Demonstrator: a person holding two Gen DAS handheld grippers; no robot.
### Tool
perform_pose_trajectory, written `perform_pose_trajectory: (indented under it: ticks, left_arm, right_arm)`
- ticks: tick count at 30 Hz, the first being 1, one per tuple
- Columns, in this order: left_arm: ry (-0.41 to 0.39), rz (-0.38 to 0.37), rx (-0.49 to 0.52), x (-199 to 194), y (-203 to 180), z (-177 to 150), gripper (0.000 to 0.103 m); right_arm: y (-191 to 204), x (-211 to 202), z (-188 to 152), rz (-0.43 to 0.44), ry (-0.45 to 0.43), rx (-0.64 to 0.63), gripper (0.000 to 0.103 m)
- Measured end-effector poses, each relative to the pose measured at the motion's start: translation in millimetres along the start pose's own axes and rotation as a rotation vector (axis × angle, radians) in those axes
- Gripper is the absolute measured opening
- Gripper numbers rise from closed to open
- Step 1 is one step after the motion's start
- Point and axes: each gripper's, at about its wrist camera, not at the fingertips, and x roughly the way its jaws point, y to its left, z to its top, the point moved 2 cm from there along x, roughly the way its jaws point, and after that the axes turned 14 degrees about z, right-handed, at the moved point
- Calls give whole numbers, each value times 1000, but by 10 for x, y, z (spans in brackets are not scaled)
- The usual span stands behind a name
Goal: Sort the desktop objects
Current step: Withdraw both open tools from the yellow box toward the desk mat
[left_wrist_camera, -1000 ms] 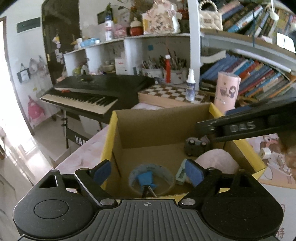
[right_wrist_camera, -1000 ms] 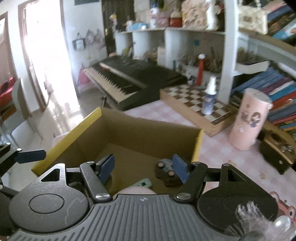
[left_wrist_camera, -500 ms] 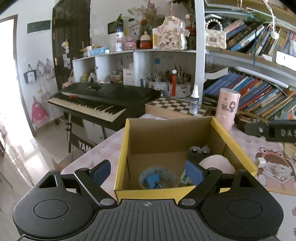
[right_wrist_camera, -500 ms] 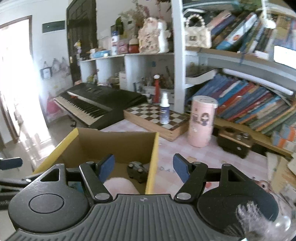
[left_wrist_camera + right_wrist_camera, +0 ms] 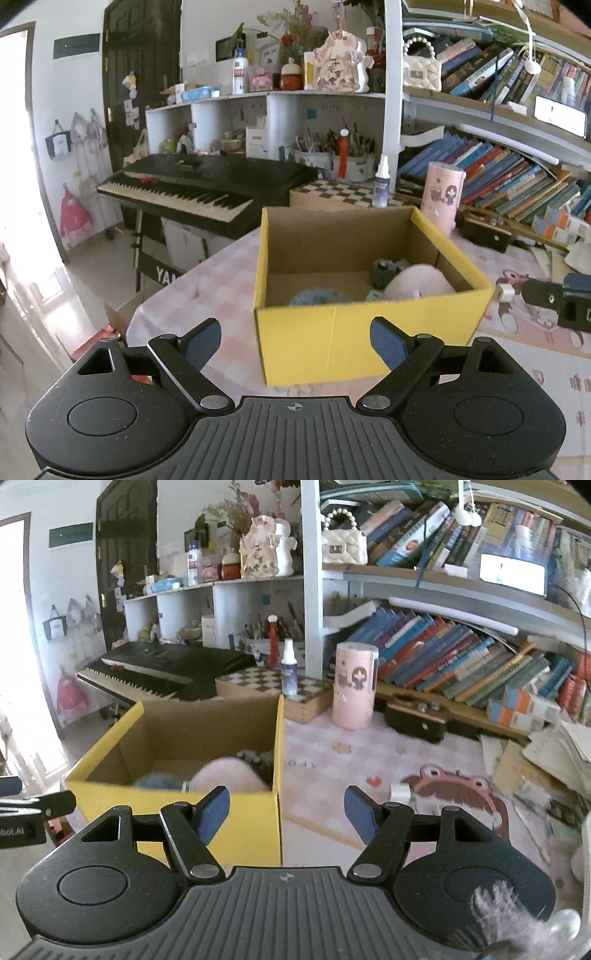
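A yellow cardboard box (image 5: 332,336) stands on the pink checked table; it also shows in the right wrist view (image 5: 255,823). Inside lie a pink plush item (image 5: 417,280), a dark toy car (image 5: 382,271) and a blue round item (image 5: 317,297). My left gripper (image 5: 295,341) is open and empty, in front of the box's near wall. My right gripper (image 5: 286,812) is open and empty, in front of the box's right corner. The right gripper's finger shows at the far right of the left wrist view (image 5: 554,295).
A small white item (image 5: 399,792) lies on a frog-print mat (image 5: 454,790) right of the box. A pink cylinder (image 5: 354,685), spray bottle (image 5: 289,672), chessboard box (image 5: 273,686) and a dark case (image 5: 417,718) stand behind. Books line the shelf; a keyboard (image 5: 195,188) stands left.
Both grippers have pulled back and out from over the box. The box now sits in front of the fingers rather than below them. Both stayed open.
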Motion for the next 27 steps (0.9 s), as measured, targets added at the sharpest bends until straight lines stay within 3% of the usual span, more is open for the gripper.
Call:
perform_pose_trajectory:
  ticks: [14, 27]
  left_arm:
    - [63, -28, 23, -226, 51, -397, 90]
    - [98, -84, 85, -402, -53, -655, 90]
  right_arm:
    - [298, -434, -683, -53, 57, 46, 66]
    - [406, -623, -1010, -64, 118, 55, 66]
